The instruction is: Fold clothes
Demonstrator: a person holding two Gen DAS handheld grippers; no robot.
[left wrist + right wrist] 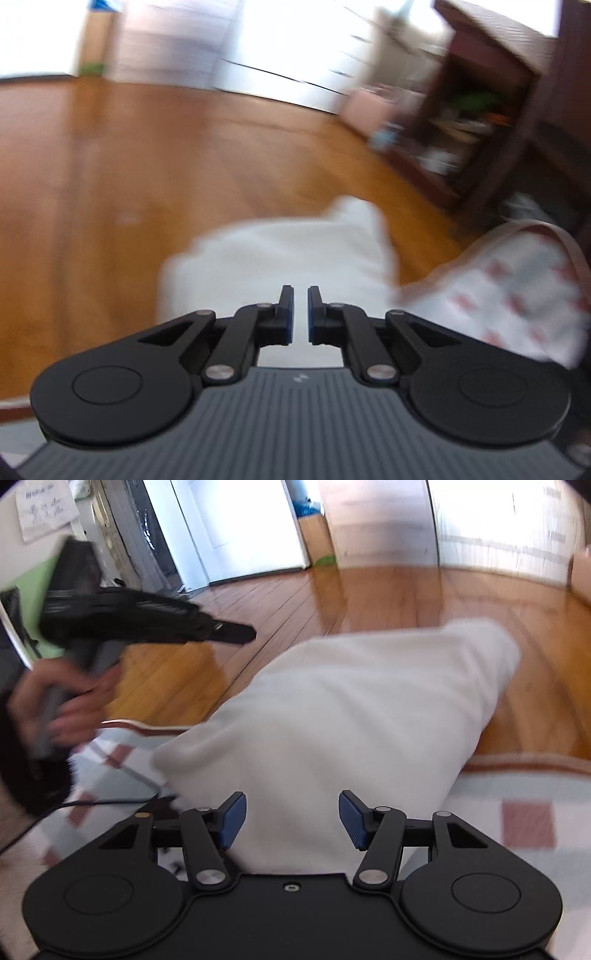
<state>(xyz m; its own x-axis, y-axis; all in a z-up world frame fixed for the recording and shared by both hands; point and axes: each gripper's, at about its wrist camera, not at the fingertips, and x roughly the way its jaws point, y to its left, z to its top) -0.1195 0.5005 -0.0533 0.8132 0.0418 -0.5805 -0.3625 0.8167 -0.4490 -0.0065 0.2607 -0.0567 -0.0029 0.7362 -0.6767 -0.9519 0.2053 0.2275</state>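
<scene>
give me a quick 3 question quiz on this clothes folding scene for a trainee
1. True or false: the right gripper has its fingers open, pressing nothing.
2. The white garment lies on: A) a table B) a patterned mat and the wooden floor C) a chair.
3. In the right wrist view, which gripper does the hand at the left hold, and are its fingers open or shut?
Key: 1 true; 2 B; 3 the left gripper, shut.
</scene>
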